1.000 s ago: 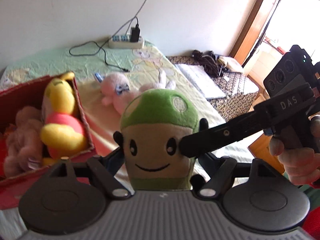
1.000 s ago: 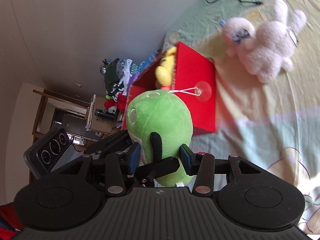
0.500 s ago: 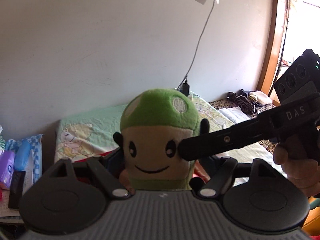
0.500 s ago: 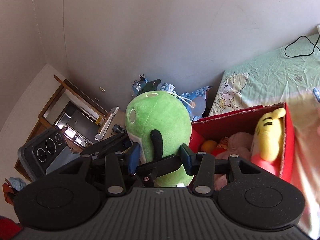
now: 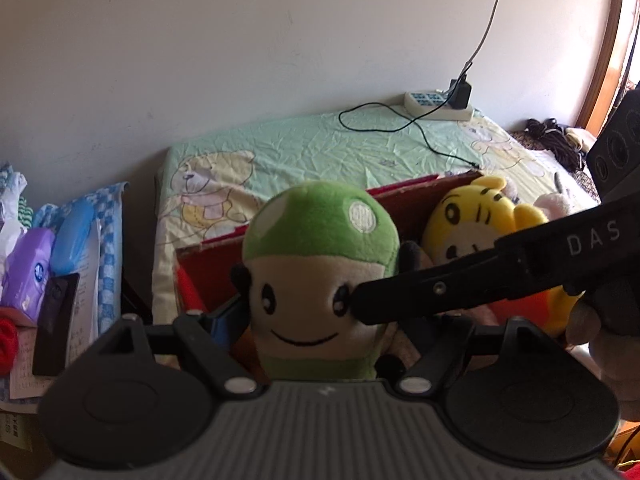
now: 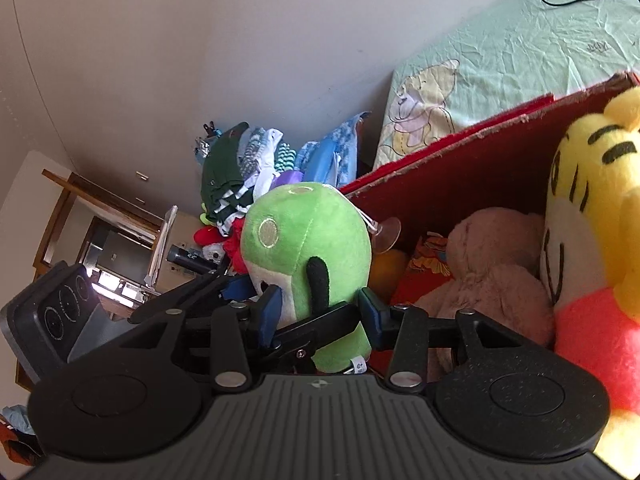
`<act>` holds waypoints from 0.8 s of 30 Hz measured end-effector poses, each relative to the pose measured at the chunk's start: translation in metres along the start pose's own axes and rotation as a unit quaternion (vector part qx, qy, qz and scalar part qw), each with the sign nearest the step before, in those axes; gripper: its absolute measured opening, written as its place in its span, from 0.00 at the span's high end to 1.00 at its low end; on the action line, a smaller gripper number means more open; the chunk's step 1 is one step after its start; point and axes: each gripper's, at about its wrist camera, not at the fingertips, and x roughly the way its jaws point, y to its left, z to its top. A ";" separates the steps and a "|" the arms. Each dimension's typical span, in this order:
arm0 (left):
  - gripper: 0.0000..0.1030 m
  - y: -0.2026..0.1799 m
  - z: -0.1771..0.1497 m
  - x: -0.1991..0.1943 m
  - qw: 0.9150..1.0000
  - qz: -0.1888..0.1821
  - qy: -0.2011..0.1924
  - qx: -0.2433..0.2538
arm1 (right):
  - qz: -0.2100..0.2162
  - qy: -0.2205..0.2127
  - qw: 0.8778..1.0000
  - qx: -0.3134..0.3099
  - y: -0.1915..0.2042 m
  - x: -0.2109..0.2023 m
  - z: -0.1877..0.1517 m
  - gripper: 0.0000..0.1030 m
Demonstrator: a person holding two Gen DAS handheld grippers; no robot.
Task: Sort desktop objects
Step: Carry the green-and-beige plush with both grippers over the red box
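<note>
Each handheld unit has a dark grey ribbed housing flanked by two round black discs, with black linkage arms pinned by silver rivets. The left claw [image 5: 320,312] carries blue pads on its fingers [image 5: 226,316]. The right claw [image 6: 318,306] has matching blue pads, white "DAS" lettering along its black finger, and a black camera block with three round lenses.

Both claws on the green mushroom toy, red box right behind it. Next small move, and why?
Probably lower the mushroom toy into the red box. Both the left claw and right claw grip it beside the open box, where a pink toy and yellow toy already sit.
</note>
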 end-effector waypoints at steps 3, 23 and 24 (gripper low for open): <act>0.23 0.003 -0.004 0.013 1.000 0.019 0.024 0.006 | -0.022 0.011 1.000 0.007 -0.003 0.009 0.000 0.59; 0.14 0.005 -0.024 -0.006 0.999 -0.009 0.008 -0.044 | -0.071 0.083 0.991 -0.078 0.016 0.055 0.003 0.59; 0.14 0.005 -0.025 -0.006 0.999 -0.013 0.010 -0.049 | -0.065 0.100 0.989 -0.084 0.017 0.057 0.002 0.58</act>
